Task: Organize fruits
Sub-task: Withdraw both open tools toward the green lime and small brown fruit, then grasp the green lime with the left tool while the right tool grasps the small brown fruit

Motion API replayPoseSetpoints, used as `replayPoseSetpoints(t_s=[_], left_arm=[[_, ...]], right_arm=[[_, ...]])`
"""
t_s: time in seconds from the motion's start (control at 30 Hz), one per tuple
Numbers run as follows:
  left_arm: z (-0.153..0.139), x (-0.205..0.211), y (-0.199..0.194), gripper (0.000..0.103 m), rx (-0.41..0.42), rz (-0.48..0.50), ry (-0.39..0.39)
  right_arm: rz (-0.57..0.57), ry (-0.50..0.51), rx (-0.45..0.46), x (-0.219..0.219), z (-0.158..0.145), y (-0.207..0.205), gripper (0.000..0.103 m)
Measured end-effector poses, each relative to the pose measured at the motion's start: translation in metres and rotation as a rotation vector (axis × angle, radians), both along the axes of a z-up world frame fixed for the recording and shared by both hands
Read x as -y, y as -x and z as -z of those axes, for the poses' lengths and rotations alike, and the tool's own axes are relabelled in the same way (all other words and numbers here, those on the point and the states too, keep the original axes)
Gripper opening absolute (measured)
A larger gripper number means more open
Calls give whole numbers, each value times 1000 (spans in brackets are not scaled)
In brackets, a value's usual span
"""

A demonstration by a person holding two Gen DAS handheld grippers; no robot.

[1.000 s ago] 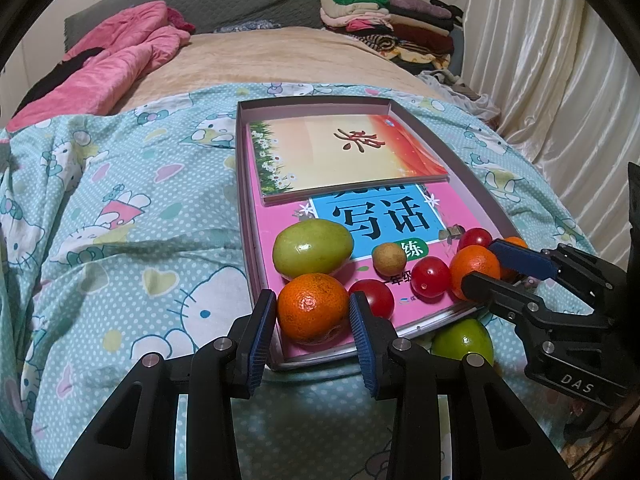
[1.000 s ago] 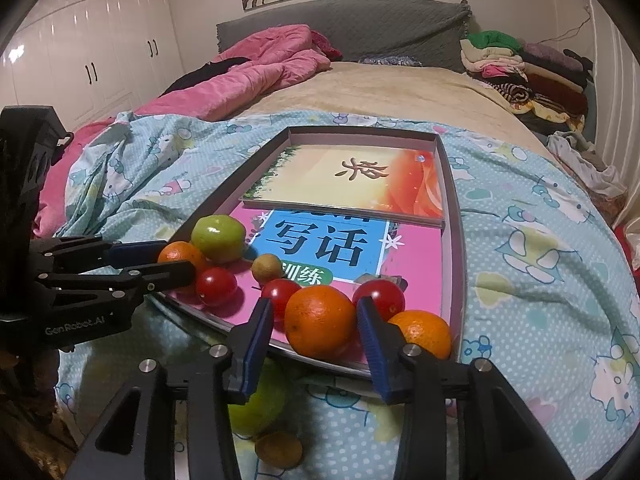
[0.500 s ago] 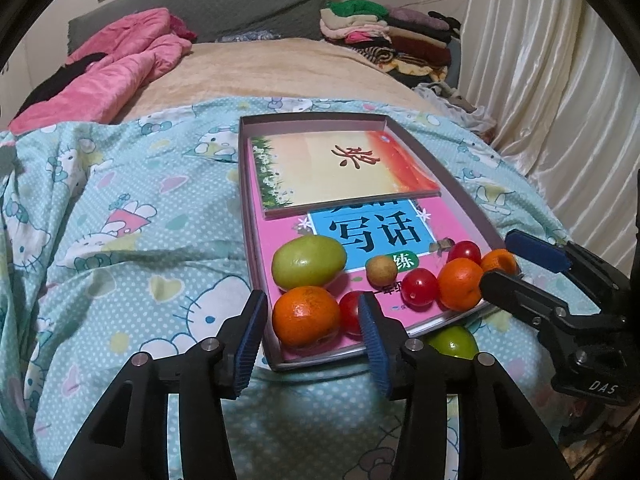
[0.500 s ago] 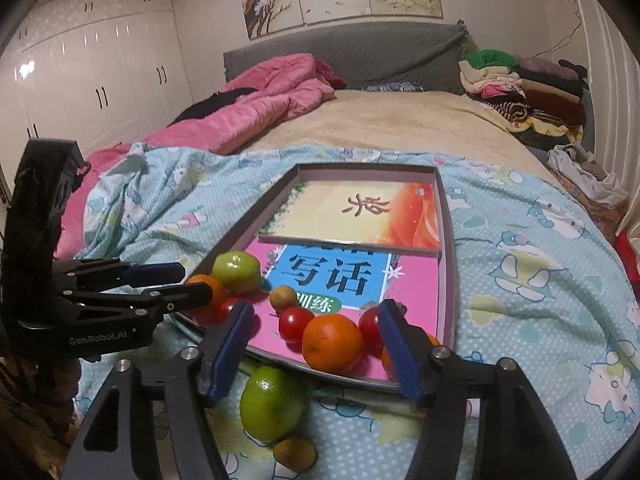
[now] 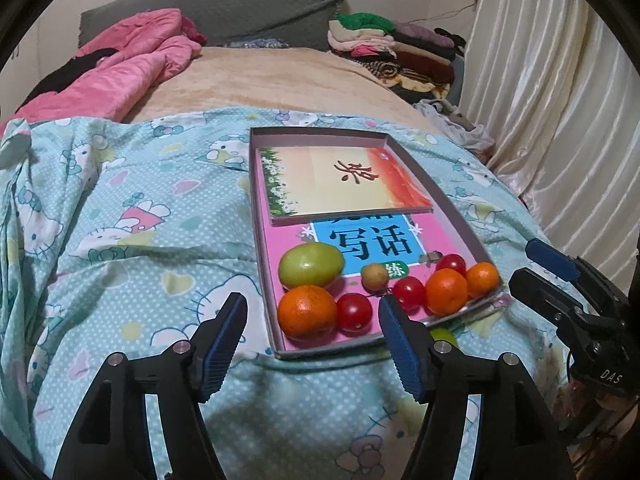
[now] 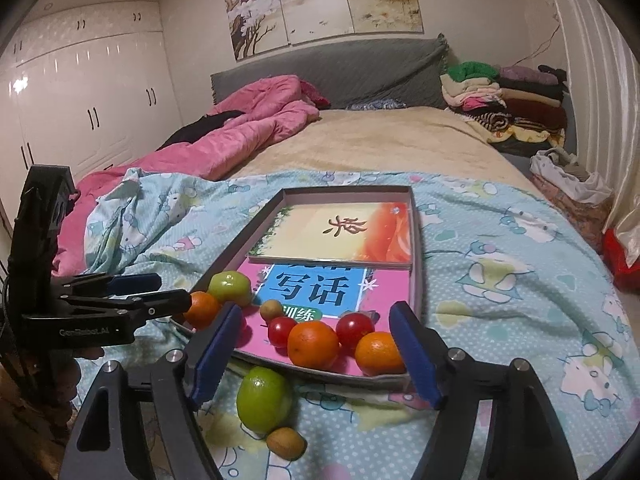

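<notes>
Grey headboard (image 6: 332,68), white wardrobes (image 6: 84,112), perhaps curtains (image 5: 560,120)

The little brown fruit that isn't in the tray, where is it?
In the right wrist view, the little brown fruit lies on the blanket in front of the tray, touching the green fruit.

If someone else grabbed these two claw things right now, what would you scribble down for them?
Left gripper: jaws opening, nothing pressed between them; the big orange it frames lies loose in the tray.
Right gripper: jaws opening too, holding nothing; the middle orange lies loose in front of it.
In the tray, on the books: three oranges, three red tomatoes, one green fruit, one small brown fruit.
Still on the bedspread by the tray's near edge: a second green fruit and another small brown fruit.
Left to do: probably put those two in the tray.
</notes>
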State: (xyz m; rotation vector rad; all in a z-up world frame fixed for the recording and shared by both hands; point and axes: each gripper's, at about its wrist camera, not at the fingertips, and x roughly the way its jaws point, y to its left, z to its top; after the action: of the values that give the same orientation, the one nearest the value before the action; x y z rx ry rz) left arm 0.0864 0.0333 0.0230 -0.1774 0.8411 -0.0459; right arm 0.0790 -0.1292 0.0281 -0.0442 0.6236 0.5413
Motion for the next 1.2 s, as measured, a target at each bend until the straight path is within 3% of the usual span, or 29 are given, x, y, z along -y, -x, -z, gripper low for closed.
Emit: replayPoseSetpoints(t_s=[0.27,0.47,0.7,0.9,1.2], left_arm=[[-6,23,11,74,4,49,-6],[-1,36,11,74,-44,82,76],[0,36,11,74,-48,88,91],[6,41,9,74,-72,102,104],[20,58,5,74,-135,161,110]], right_arm=[[5,20,-52,1,0,13,76],[5,83,-85,-2,8,20,76],[33,115,-115,5,13,22,76],[11,104,-200,9,20,26,76],[-51,223,-292,-12,46,27,76]])
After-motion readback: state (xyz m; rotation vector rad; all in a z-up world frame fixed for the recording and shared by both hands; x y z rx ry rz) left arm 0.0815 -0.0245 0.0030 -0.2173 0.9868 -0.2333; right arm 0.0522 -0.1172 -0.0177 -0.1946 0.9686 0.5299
